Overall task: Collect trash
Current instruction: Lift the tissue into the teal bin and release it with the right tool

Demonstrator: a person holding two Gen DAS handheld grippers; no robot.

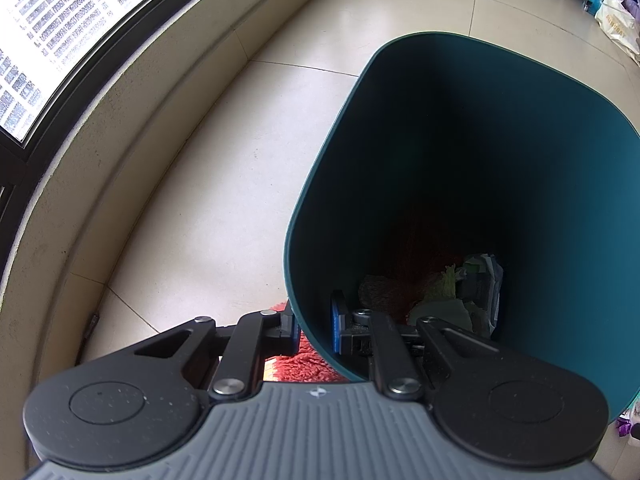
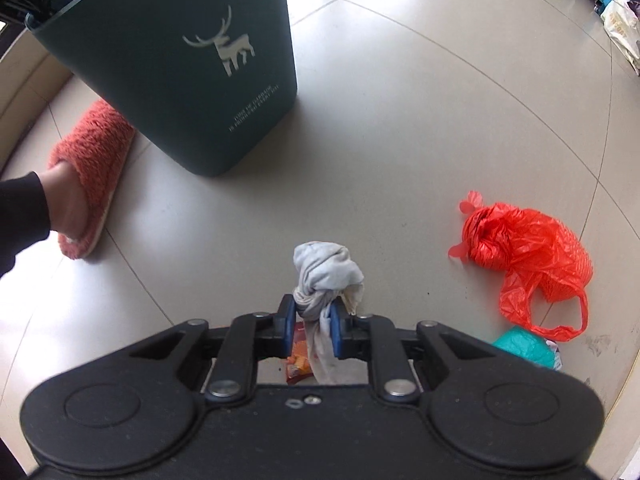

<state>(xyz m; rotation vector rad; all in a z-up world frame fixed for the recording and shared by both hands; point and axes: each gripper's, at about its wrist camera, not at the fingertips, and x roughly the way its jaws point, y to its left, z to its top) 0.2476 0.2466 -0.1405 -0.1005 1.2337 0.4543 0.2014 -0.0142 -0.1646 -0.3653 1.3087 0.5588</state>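
Left claw [image 1: 316,326], lower centre of its view: closed on the near wall of the teal bin [image 1: 480,160], one pad outside, one inside; crumpled trash [image 1: 460,292] lies at the bin's bottom. Right claw [image 2: 313,320], lower centre of its view: clamped on a knotted grey rag [image 2: 326,270], held clear of the tiled floor [image 2: 400,100]. The bin [image 2: 180,60], tilted, bearing a white deer mark, fills the upper left, beside a foot in an orange slipper [image 2: 96,168]. A red bag [image 2: 528,252] lies at right on the floor, a teal wrapper [image 2: 524,346] just below it.

Bright window daylight; fisheye-bent edges
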